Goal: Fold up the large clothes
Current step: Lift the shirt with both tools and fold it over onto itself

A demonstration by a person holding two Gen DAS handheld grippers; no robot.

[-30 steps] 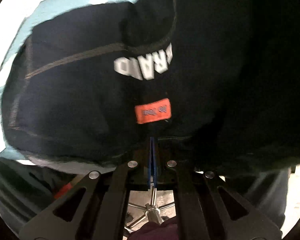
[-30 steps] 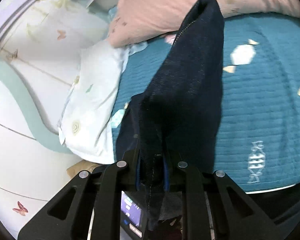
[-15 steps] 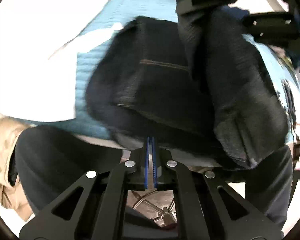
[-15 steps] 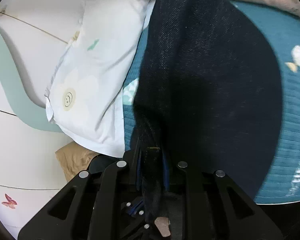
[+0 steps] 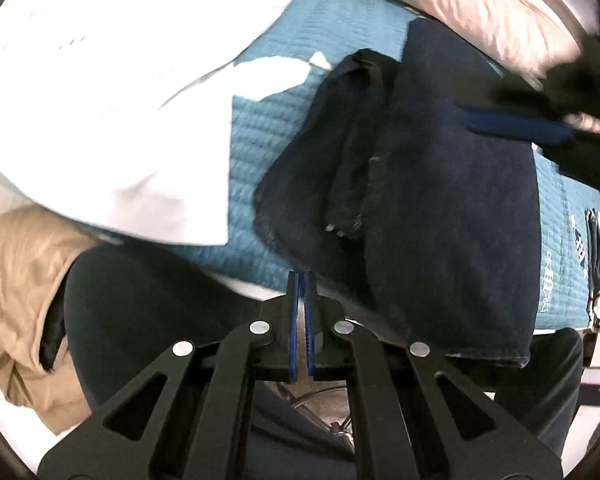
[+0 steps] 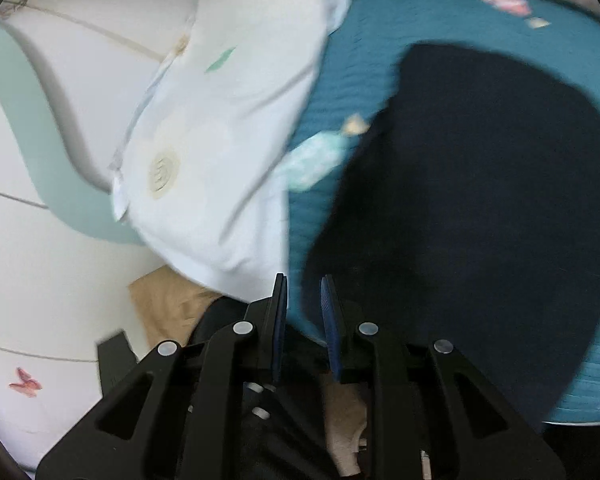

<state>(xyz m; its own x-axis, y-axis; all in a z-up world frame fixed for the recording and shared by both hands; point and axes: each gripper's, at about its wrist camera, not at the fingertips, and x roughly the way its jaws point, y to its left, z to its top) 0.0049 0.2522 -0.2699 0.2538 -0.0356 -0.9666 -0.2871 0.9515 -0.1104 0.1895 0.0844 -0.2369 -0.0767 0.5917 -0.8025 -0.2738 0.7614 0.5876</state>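
Note:
The dark navy jeans (image 5: 440, 200) lie folded in a thick stack on the teal quilted bedspread (image 5: 260, 152), near its front edge. They also show in the right wrist view (image 6: 480, 220) as a dark mass. My left gripper (image 5: 301, 280) is shut and empty, its tips just short of the stack's near corner. My right gripper (image 6: 304, 284) is slightly open and empty, to the left of the jeans; it also shows blurred in the left wrist view (image 5: 516, 124), over the stack's far right.
A white pillow (image 6: 228, 132) lies left of the jeans, and a pink pillow (image 5: 480, 12) lies behind them. A tan garment (image 5: 16, 300) hangs at the lower left. The person's dark trousers (image 5: 148, 312) are below the bed edge.
Both grippers have let go of the jeans, which now rest folded on the bed. The right gripper opened and both pulled back toward the bed's edge.

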